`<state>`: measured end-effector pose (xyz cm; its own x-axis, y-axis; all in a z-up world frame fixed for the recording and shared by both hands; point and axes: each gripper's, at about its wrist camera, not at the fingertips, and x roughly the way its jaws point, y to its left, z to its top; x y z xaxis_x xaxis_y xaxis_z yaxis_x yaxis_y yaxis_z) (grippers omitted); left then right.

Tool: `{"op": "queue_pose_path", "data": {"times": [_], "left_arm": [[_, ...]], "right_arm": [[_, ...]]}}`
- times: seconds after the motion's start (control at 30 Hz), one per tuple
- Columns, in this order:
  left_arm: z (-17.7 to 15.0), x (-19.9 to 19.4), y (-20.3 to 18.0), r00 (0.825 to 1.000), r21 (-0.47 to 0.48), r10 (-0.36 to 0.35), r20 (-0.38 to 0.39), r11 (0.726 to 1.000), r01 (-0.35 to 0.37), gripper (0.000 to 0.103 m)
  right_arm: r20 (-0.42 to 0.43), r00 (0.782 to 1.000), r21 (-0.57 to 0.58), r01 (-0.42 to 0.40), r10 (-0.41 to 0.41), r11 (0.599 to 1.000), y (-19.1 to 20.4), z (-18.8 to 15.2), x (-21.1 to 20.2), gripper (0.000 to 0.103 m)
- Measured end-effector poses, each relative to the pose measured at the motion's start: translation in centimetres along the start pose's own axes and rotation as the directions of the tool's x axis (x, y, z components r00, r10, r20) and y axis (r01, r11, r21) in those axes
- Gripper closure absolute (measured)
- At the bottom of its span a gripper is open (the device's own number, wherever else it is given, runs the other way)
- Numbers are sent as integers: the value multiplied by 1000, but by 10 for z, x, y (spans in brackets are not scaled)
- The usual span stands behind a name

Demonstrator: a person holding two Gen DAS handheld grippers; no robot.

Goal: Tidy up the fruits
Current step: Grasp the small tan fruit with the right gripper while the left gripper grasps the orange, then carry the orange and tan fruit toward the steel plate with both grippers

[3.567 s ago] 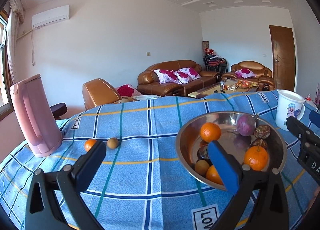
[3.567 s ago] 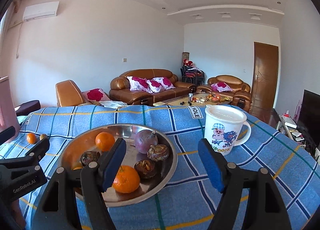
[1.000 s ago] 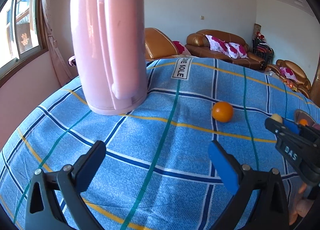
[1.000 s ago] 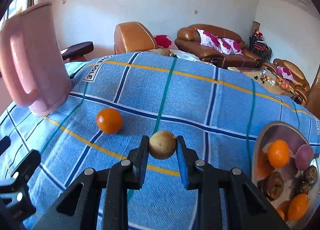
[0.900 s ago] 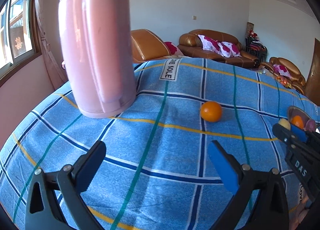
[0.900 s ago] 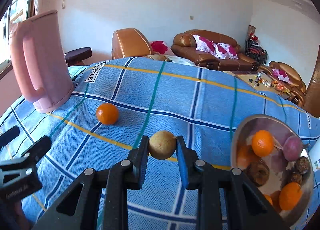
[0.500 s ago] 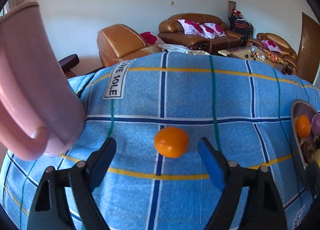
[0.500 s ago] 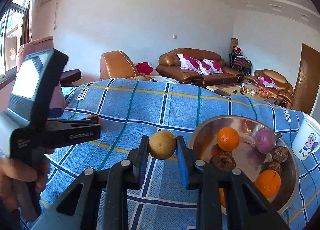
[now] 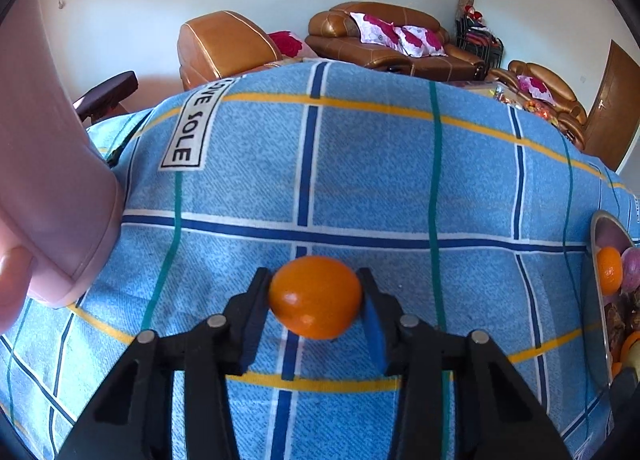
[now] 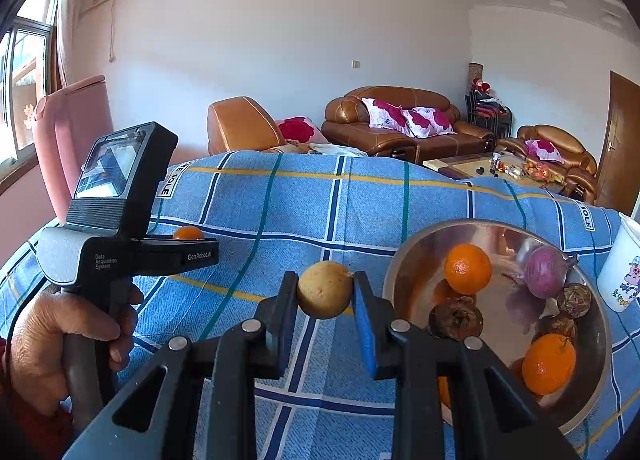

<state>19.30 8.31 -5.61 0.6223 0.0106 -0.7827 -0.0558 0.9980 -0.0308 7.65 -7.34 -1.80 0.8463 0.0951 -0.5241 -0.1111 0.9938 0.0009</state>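
Observation:
A small orange (image 9: 315, 297) lies on the blue checked tablecloth (image 9: 360, 179), and my left gripper (image 9: 314, 300) is closing on it, with both pads against its sides. In the right wrist view the same orange (image 10: 188, 233) peeks out behind the left gripper's body. My right gripper (image 10: 325, 296) is shut on a round yellow-brown fruit (image 10: 325, 290) and holds it above the cloth, just left of the steel bowl (image 10: 416, 248). Oranges, a purple fruit and dark wrinkled fruits lie in the bowl.
A tall pink kettle (image 9: 52, 179) stands close on the left of the orange. A white cartoon mug (image 10: 622, 272) sits right of the bowl. A person's hand (image 10: 60, 340) grips the left tool's handle. The table's far edge drops toward sofas behind.
The left gripper swung away from the kettle onto the orange, and its wide jaws narrowed around it. The right gripper carried the yellow-brown fruit over toward the bowl.

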Motion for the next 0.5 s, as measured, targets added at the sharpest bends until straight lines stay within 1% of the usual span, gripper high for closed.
{"op": "queue_pose_path", "data": {"times": [0.07, 0.1, 0.17, 0.27, 0.33, 0.4, 0.5], "left_arm": [[-2, -4, 8, 1000, -16, -21, 8, 1000, 22, 59], [-3, -6, 9, 1000, -24, -16, 19, 1000, 17, 59], [-7, -18, 9, 997, -32, 3, 72, 999, -1, 59], [-12, -40, 6, 983, -23, 50, 176, 999, -46, 61], [-18, -52, 2, 973, -11, 78, 219, 997, -77, 61], [-26, -61, 2, 967, -10, 81, 243, 997, -81, 61], [-38, -73, 0, 963, -6, 74, 258, 997, -75, 61]], "right_arm": [[2, 1000, 2, 1, -1, 1000, -1, 0, 0, 74], [3, 1000, 2, 2, -2, 1000, -1, -1, 0, 74], [1, 1000, 2, 1, -1, 1000, 0, -1, 0, 74], [2, 1000, 5, 4, -4, 1000, -1, -1, 0, 74], [4, 1000, 3, 8, -8, 1000, 0, -1, 0, 74], [12, 1000, -2, 14, -14, 1000, 1, -1, -2, 74], [30, 999, -12, 26, -26, 1000, 3, -2, -6, 74]]}}
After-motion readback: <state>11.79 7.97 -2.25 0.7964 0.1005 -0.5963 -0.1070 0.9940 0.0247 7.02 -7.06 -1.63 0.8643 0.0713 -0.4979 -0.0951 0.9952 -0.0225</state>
